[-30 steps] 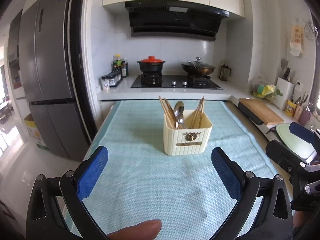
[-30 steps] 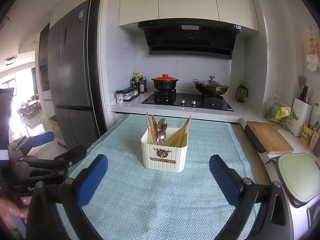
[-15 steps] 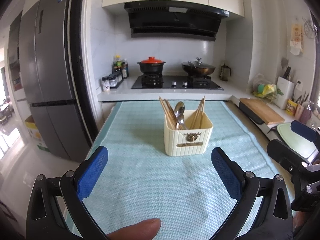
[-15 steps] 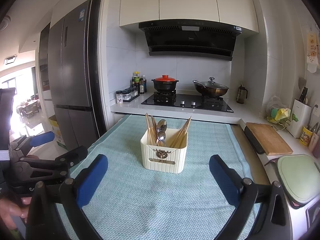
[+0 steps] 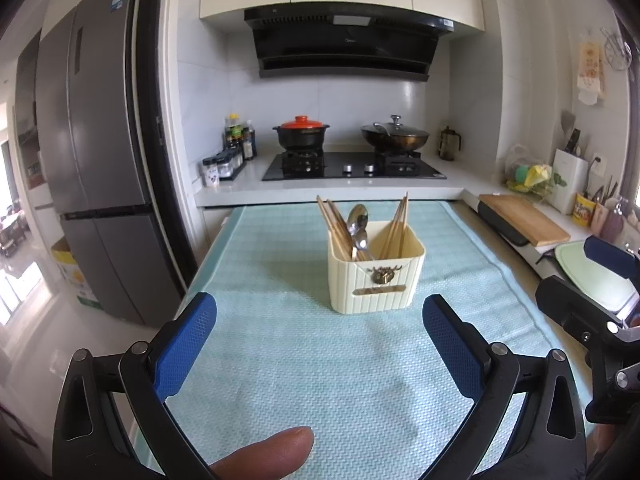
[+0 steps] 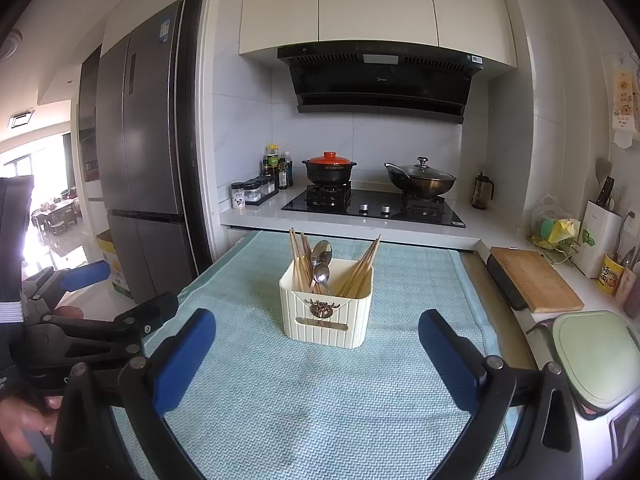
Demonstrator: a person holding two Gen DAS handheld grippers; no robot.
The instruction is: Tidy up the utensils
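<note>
Both my grippers, left [image 5: 319,338] and right [image 6: 317,354], hang spread wide, holding nothing. Utensil holder [image 6: 326,314] with chopsticks [image 6: 300,258] and spoons [image 6: 321,262] stands mid-cloth [image 6: 320,400], bare cloth all around; cutting board [image 6: 534,278] off right, fridge [image 6: 148,160] left.

A cream ribbed holder [image 5: 376,276] stands upright ahead of the open fingers, holding chopsticks [image 5: 336,226] and two spoons [image 5: 357,216]
</note>
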